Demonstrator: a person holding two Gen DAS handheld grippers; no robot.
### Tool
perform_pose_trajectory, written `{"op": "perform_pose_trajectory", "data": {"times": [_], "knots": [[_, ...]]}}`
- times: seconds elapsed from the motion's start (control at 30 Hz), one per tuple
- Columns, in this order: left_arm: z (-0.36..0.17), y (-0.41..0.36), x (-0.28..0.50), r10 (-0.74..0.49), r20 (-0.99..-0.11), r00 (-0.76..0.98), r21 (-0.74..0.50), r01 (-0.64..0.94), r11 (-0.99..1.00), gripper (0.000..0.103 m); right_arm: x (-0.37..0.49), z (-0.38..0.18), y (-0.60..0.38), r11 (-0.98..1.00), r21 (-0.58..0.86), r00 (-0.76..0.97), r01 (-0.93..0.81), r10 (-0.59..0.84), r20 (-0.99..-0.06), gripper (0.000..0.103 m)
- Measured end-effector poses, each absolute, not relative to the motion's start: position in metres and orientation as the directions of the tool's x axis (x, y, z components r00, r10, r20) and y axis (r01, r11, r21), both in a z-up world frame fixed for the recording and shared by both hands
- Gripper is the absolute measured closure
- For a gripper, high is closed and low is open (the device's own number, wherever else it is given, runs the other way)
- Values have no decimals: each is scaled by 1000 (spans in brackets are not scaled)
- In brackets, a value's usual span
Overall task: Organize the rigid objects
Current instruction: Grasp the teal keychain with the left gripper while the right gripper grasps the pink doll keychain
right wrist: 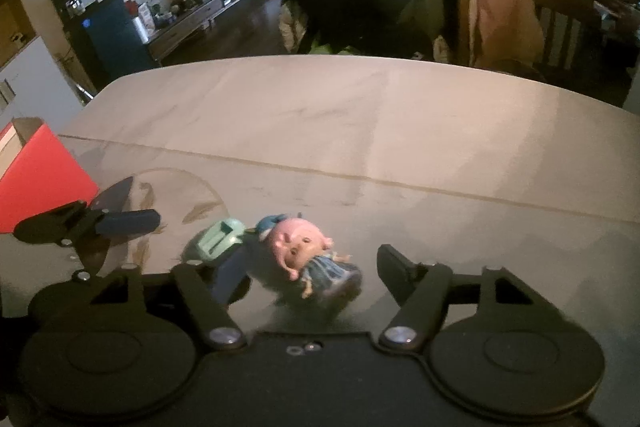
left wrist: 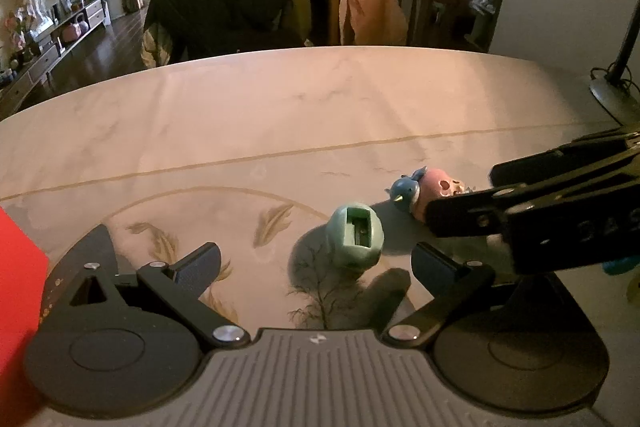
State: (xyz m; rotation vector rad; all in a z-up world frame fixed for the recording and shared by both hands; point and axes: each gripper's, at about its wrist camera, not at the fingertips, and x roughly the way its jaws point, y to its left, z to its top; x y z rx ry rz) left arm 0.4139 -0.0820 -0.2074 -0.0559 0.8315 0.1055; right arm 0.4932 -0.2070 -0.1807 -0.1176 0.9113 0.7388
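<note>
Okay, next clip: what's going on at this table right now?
A person is working two handheld grippers over a marble-patterned table. The left gripper is open, with a mint-green toy lying between its fingers, not yet gripped. The right gripper is also open around a pink-headed doll in a blue dress, its pads clear of it. A small blue bird figure lies against the doll's head. A red box stands at the left, and nothing is lifted yet.

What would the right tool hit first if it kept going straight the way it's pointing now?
Most likely the pink-headed doll, which lies on the table between the right tool's open fingers. Depth is hard to judge, so the tips might touch the tabletop first.
</note>
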Motion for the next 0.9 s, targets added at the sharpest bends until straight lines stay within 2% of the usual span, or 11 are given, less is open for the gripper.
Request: {"op": "perform_pose_trajectory", "data": {"times": [0.3,0.43,0.63,0.77,0.9], "knots": [[-209,-88,417,63,-728,683,8,-84,996,15,497,-189,-196,764,189,391,-616,506,-769,45],[-207,-95,419,39,-721,691,10,-46,999,35,498,-189,-194,773,195,396,-604,503,-768,56],[-202,-101,419,-2,-725,689,3,6,1000,66,497,-189,-199,790,201,409,-579,495,-767,56],[-201,-96,420,-12,-731,683,-22,-6,1000,73,494,-189,-206,803,221,410,-554,494,-767,57],[-198,-97,418,-8,-739,674,-18,-8,1000,73,488,-188,-216,823,244,414,-513,486,-770,57]]}}
